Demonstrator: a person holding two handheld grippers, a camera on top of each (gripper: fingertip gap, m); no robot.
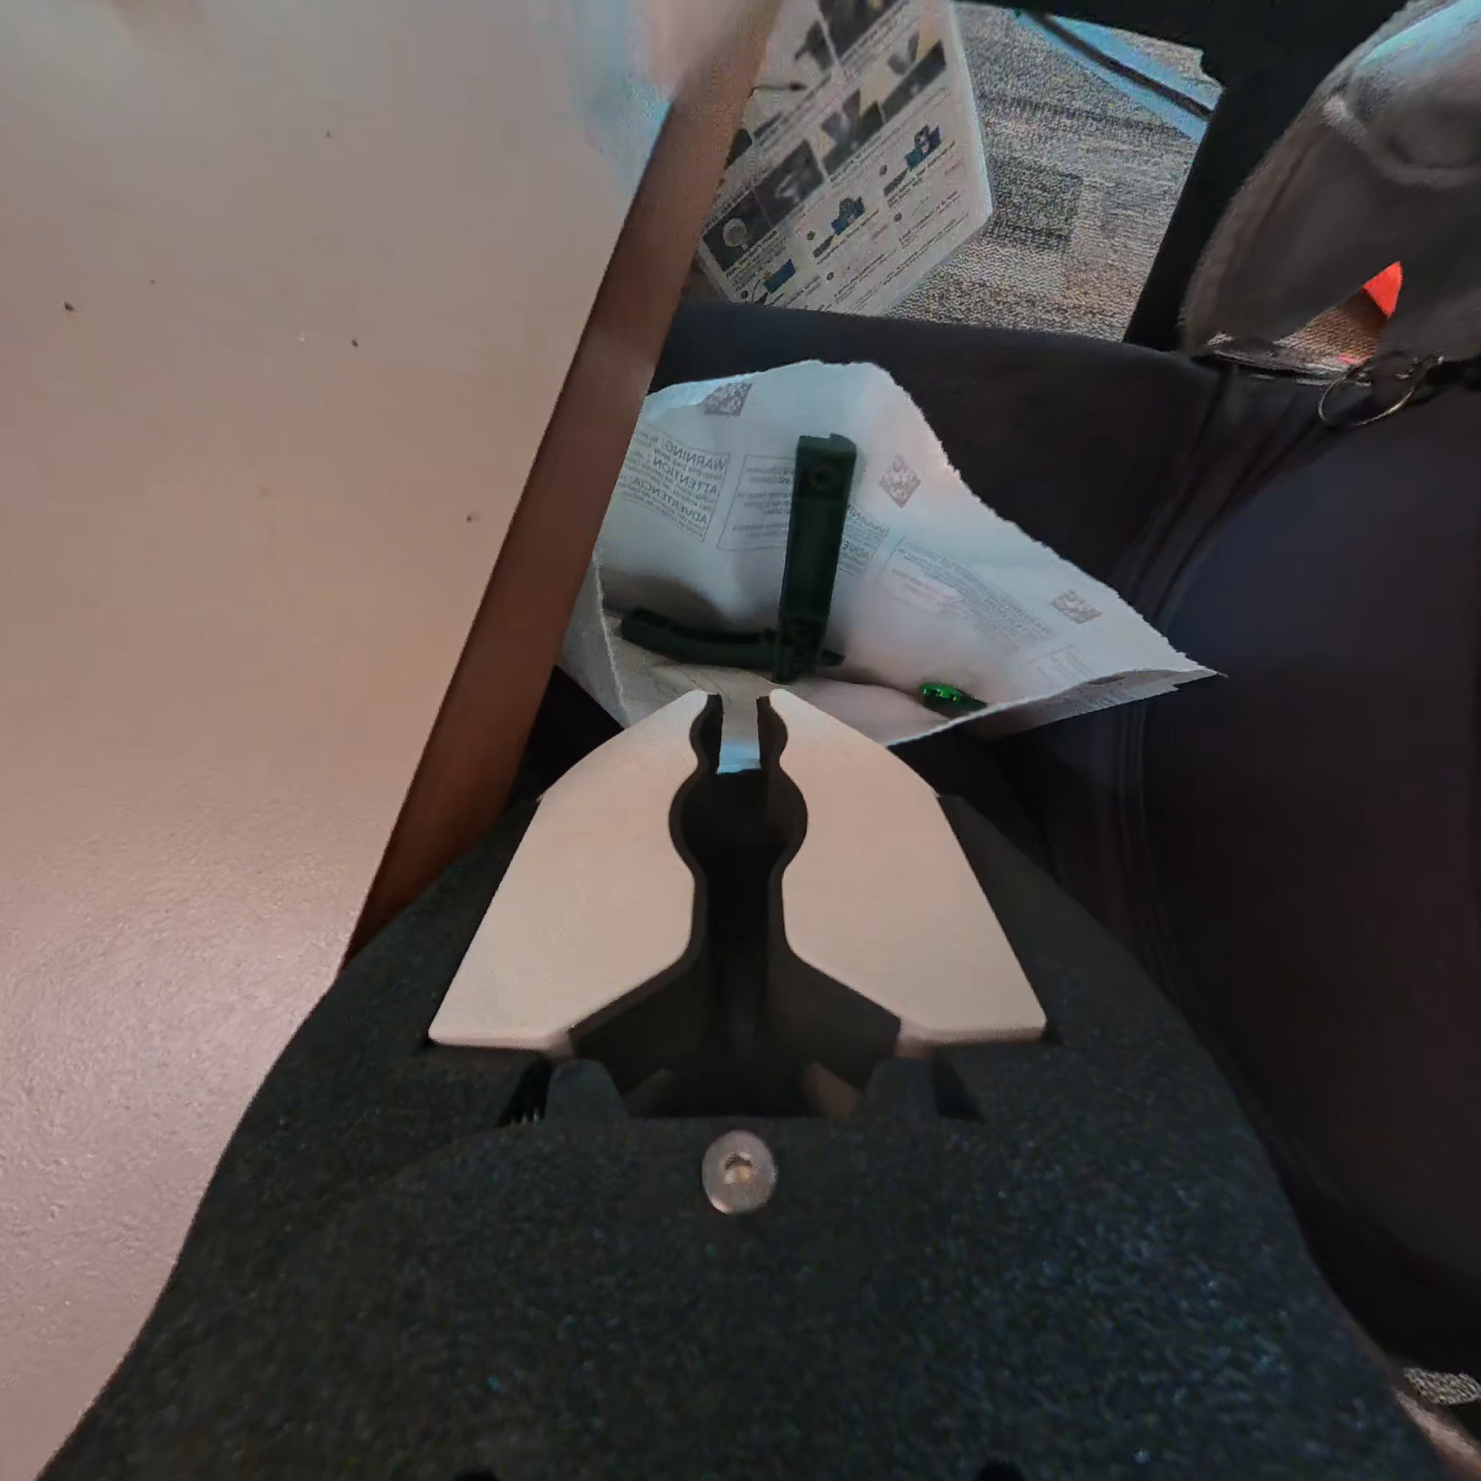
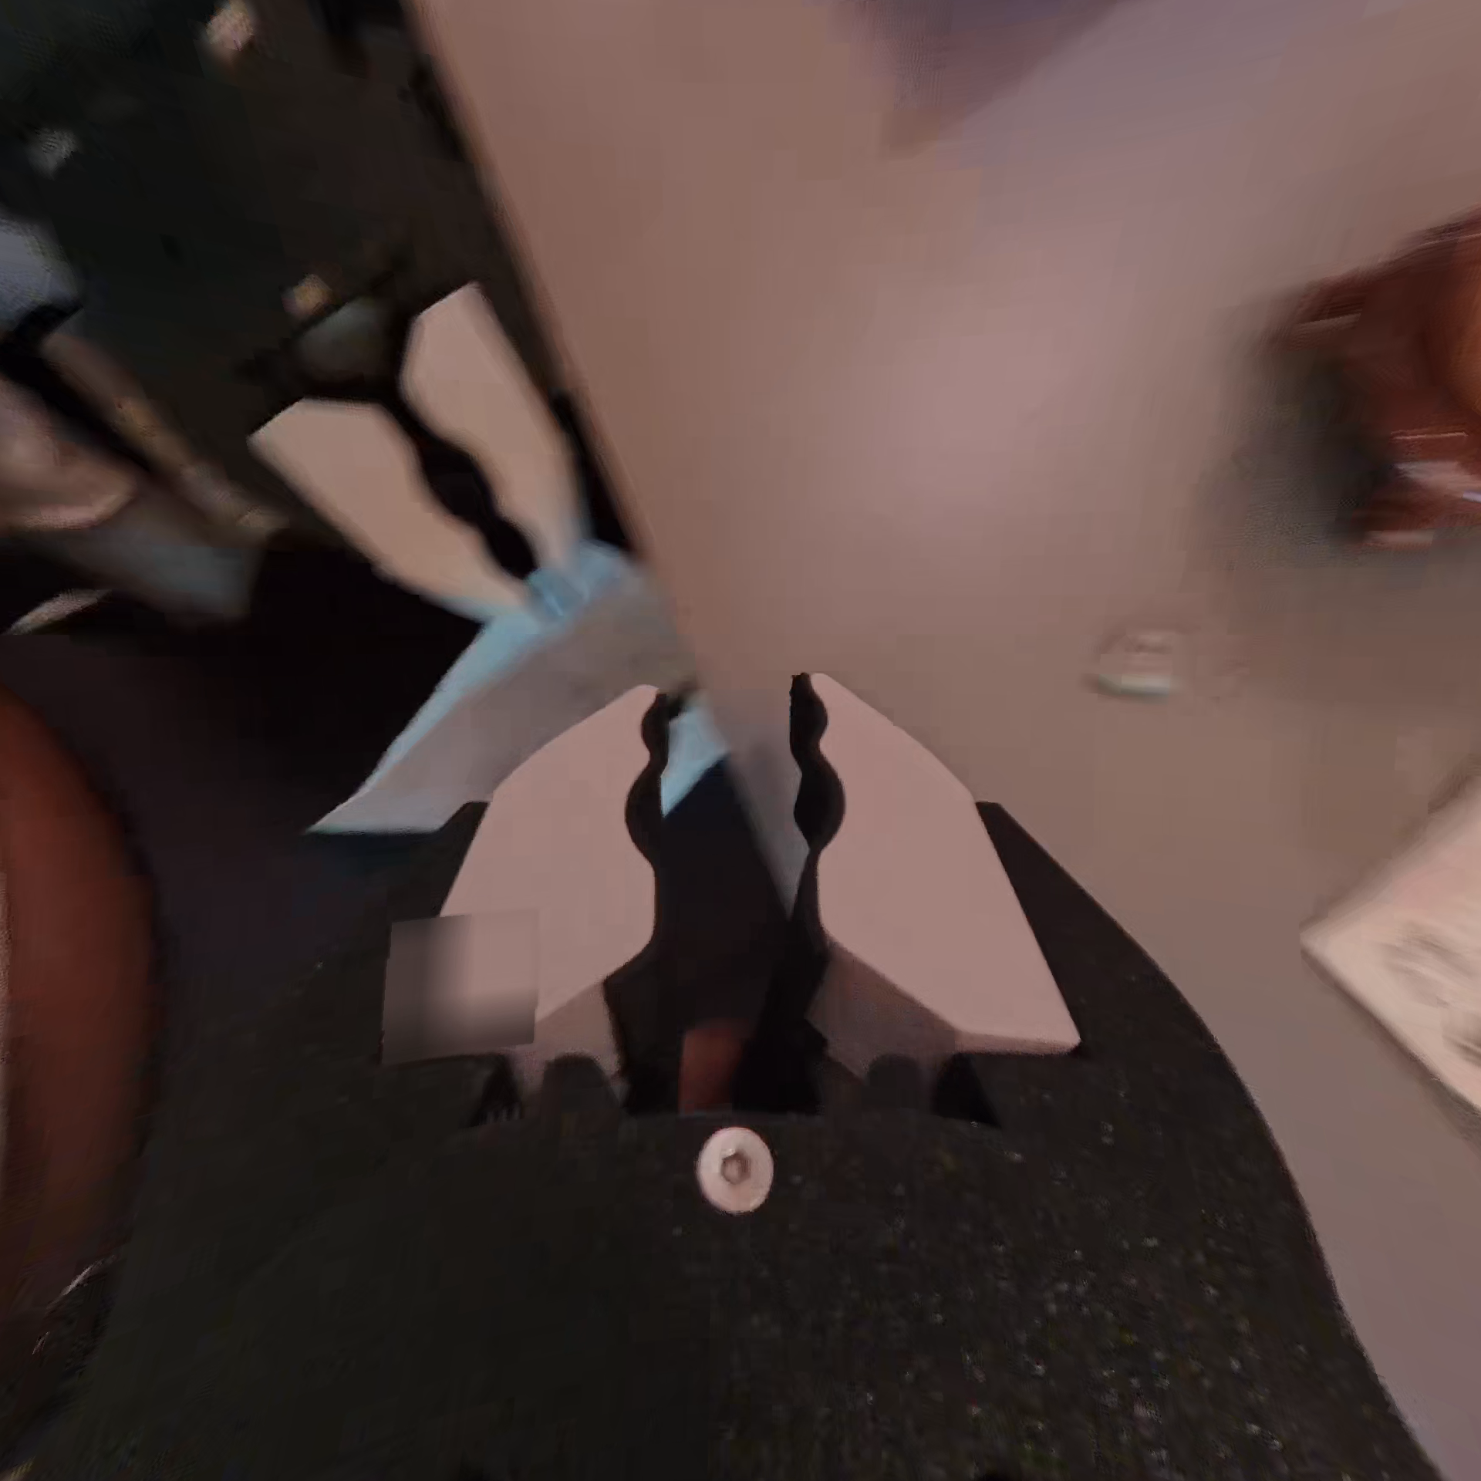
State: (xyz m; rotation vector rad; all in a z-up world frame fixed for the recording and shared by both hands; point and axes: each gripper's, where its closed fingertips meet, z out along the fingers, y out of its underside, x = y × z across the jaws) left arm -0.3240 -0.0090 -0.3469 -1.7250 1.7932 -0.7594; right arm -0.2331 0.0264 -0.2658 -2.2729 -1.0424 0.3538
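My left gripper (image 1: 739, 704) is shut on the near edge of a white printed bag (image 1: 946, 561). The bag lies open on a person's dark-clothed lap (image 1: 1202, 641), beside the table's brown edge (image 1: 561, 521). Inside the bag are a long black bar (image 1: 817, 545) standing up, a curved black part (image 1: 689, 645) and a small green piece (image 1: 946, 696). The right wrist view is blurred. My right gripper (image 2: 729, 689) is open, at the table's edge, with the bag's edge (image 2: 513, 705) by its left finger. The left gripper (image 2: 537, 589) shows there too, pinching the bag.
The pale table top (image 1: 280, 401) fills the left. A printed sheet (image 1: 849, 160) lies on grey carpet beyond. A grey cloth item (image 1: 1346, 200) and an orange tag (image 1: 1382, 288) are at upper right. Papers (image 2: 1426, 962) and a brown object (image 2: 1410, 385) sit on the table.
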